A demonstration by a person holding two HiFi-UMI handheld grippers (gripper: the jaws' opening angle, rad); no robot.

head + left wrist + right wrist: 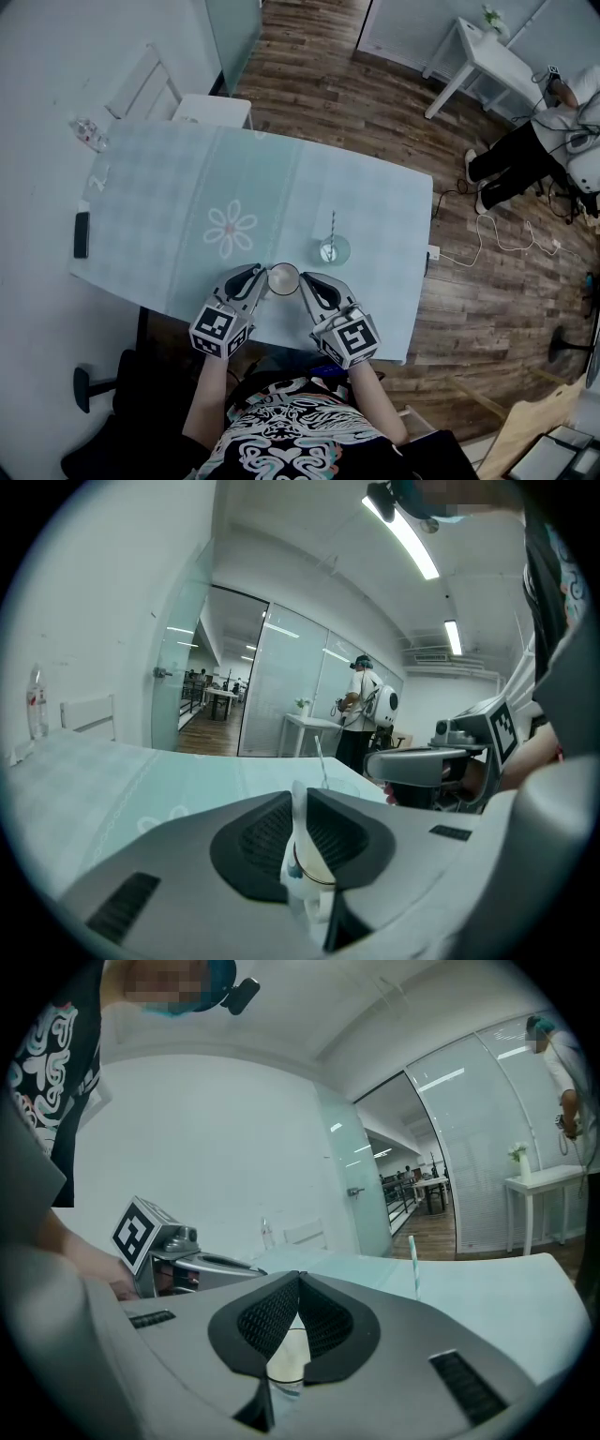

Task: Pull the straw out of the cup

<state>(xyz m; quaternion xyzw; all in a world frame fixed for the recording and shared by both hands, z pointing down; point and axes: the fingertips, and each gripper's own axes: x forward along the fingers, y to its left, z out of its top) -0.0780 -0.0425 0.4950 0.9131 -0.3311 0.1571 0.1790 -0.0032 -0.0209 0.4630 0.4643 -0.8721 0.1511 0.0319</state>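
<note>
Daisy-print tablecloth (187, 216) over plank floor (356, 94), left fingers (246, 280) and right fingers (319, 289) both tight on near cup (283, 277)

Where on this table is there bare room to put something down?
Widest free patch: the far left cloth between the phone, the bottle and the flower print. The corner beyond the straw glass is also bare. Crowded: the near edge, where the left gripper and right gripper both pinch the small cup, beside the straw glass.

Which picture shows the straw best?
The head view: the whole straw shows, standing in its cup. The right gripper view shows only its upper part; the left gripper view, a thin far sliver.
</note>
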